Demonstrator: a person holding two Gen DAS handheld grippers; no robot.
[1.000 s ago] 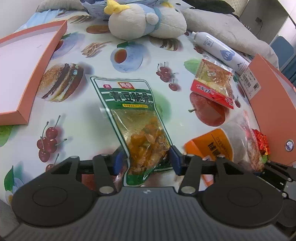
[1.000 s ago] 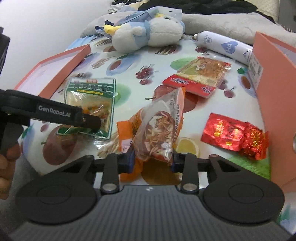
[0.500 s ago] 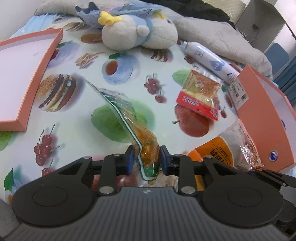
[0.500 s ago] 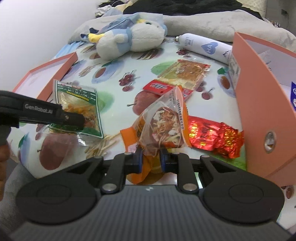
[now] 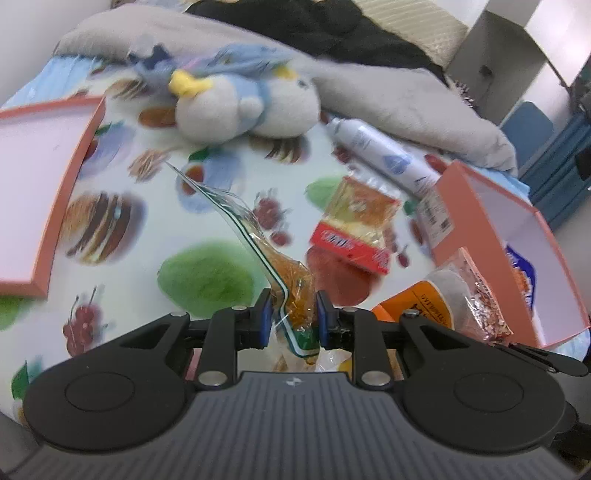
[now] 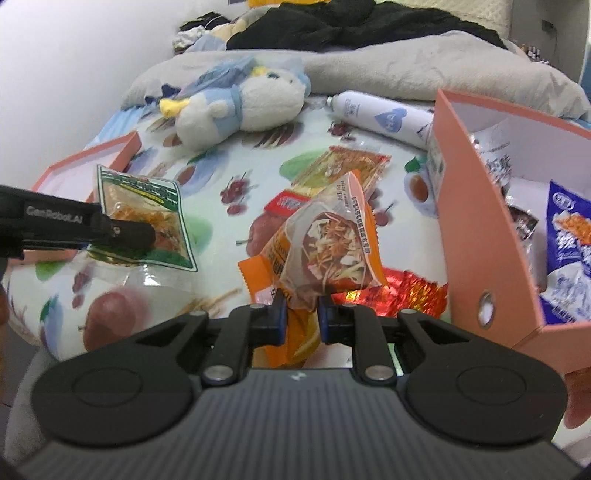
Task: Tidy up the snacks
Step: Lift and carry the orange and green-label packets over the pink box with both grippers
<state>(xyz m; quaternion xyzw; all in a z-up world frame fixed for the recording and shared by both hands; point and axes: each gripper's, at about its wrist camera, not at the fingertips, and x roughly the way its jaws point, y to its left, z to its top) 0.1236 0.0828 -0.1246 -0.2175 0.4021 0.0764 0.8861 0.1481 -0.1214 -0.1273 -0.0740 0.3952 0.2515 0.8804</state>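
Green snack bag (image 5: 258,240) edge-on, label unreadable | left tool (image 5: 291,317) closing on it

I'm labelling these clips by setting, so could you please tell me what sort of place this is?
Probably a bedroom at home: the snacks lie on a fruit-printed cloth that seems spread over a bed, with a rumpled grey blanket behind, a plush toy lying on it, and dark clothes piled further back.

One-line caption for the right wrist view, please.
Right gripper shut on an orange-edged clear snack packet, lifted beside the open salmon cardboard box.
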